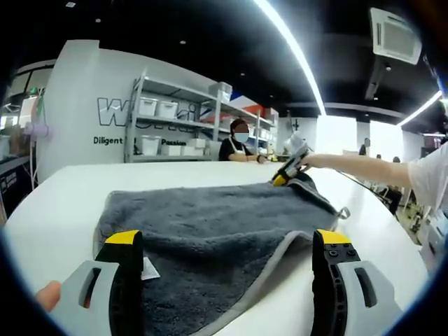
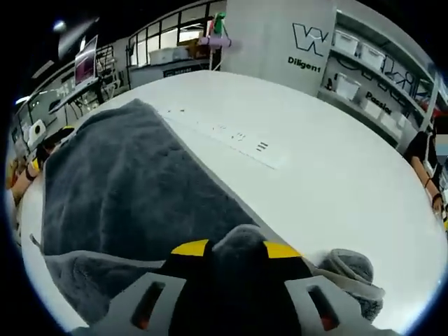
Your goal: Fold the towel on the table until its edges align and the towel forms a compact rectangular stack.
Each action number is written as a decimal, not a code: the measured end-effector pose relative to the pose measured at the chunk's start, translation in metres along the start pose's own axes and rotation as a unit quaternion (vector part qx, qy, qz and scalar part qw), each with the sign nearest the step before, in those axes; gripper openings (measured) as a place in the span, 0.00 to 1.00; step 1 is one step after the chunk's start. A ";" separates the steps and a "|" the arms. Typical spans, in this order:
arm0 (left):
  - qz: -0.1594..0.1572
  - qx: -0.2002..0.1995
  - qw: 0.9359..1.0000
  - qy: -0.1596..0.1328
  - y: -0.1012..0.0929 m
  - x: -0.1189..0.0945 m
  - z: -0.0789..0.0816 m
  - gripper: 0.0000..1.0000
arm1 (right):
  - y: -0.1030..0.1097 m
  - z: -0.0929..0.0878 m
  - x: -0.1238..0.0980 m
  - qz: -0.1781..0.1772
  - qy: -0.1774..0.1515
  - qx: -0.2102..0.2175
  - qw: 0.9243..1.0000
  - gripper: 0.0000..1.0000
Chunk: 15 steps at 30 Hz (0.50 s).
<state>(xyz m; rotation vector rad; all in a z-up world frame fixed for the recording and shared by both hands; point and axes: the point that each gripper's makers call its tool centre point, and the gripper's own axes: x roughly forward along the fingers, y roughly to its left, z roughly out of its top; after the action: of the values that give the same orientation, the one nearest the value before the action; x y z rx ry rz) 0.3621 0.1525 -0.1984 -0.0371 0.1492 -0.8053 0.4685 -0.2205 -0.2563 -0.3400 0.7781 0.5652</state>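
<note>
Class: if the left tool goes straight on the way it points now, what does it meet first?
Probably the grey towel: it lies right ahead of the open left tool, though depth is unclear.

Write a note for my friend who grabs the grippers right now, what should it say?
Left gripper: open, jaws apart above the near edge of the grey towel.
Right gripper: shut on the towel's far corner, a bunch of cloth between its jaws.
Towel lies spread on the white table, with a layer already turned over along one side.
Left: bring the edges together and fold it down into a compact rectangle.
</note>
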 end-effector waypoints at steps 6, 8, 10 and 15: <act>0.000 -0.002 1.000 0.000 0.000 0.000 0.000 0.99 | -0.012 0.004 0.002 -0.004 -0.006 -0.013 1.000 0.08; 0.000 -0.001 1.000 0.000 0.000 0.000 0.000 0.99 | -0.013 0.004 0.001 -0.006 -0.009 -0.015 1.000 0.05; 0.000 -0.001 1.000 0.000 0.000 0.000 0.000 0.99 | -0.015 0.006 0.001 -0.005 -0.009 -0.016 1.000 0.04; 0.000 -0.004 1.000 -0.001 0.000 -0.001 0.000 0.99 | -0.020 0.011 -0.003 -0.010 -0.012 -0.028 0.999 0.03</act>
<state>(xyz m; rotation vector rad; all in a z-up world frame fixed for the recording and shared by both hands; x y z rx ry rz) 0.3620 0.1532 -0.1981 -0.0466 0.1500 -0.8047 0.4842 -0.2323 -0.2451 -0.3923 0.7350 0.5715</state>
